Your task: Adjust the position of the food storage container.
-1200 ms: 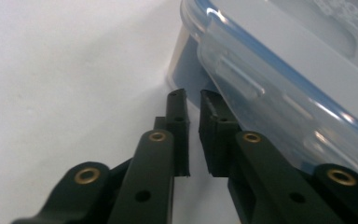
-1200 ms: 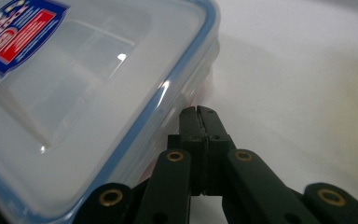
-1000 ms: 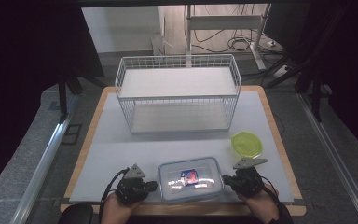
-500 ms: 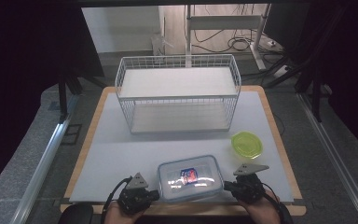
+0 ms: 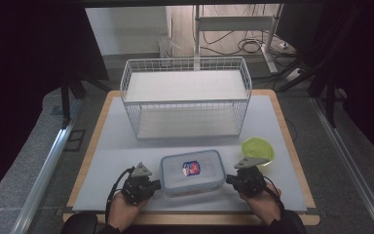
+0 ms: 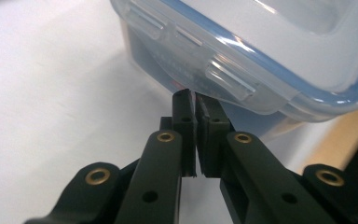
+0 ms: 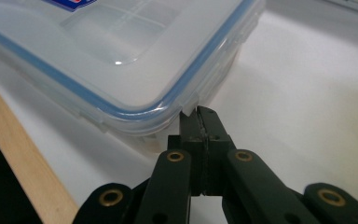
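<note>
**Closed jaws pinch a lidded box from both short ends**

The left hand-held gripper has its jaws closed on nothing, their tips tucked under the lid rim at the left end of the clear food container. In the left gripper view the closed tips sit just below a lid clip, touching or nearly touching the container wall; the contact itself is hard to make out. The right hand-held gripper mirrors it: jaws shut and empty, tips up against the corner of the blue-sealed lid at the container's right end.

The container lies between the two tools, near the front edge of the bench, with its long axis running left to right, so each gripper meets a short end and neither is clearly the nearer. It looks as if the box is being squeezed or steadied between them, ready for a two-handed lift or slide.

Straight ahead, beyond the container, stands the white wire rack. A green lid lies just beyond the right tool, apart from the box.
</note>
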`<state>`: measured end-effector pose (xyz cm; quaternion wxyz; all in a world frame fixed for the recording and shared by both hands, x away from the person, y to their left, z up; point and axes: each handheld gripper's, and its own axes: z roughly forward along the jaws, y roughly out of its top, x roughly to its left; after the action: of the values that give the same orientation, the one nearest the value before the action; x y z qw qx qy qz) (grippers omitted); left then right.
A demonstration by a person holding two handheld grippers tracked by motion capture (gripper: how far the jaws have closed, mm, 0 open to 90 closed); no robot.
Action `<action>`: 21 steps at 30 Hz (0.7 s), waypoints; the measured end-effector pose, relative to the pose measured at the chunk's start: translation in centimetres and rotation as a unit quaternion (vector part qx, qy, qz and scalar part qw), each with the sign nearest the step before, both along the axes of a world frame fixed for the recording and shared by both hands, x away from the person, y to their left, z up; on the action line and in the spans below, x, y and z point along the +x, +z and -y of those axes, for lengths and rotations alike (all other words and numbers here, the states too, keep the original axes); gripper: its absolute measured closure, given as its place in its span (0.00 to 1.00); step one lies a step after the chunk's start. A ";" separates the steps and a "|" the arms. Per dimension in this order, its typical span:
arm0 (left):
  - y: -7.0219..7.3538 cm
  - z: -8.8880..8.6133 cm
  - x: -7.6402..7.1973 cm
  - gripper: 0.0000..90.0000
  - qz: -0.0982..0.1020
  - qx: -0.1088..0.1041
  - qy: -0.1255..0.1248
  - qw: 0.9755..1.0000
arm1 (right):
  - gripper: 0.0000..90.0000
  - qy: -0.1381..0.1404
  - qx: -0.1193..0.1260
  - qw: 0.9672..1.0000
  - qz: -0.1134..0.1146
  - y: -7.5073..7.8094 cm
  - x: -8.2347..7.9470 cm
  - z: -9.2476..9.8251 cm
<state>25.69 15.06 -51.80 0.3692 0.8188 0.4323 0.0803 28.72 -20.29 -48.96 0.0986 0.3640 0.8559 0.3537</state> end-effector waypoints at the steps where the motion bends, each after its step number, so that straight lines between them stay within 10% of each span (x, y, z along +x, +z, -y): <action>1: 0.0 -0.1 0.3 0.98 0.001 0.001 0.002 1.000 | 1.00 0.001 0.002 1.000 0.000 0.0 0.2 -0.2; 12: -0.3 -0.8 3.0 0.97 0.003 0.013 0.020 1.000 | 1.00 0.010 -0.007 1.000 0.003 -0.7 1.9 -1.4; 21: 0.0 -2.2 1.3 0.69 0.028 0.025 0.010 0.999 | 0.89 0.021 -0.019 0.999 0.022 -0.3 1.4 -0.3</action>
<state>27.04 17.22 -51.81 0.3591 0.8208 0.4283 0.1177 30.14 -20.01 -49.29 0.1170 0.3360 0.8676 0.3474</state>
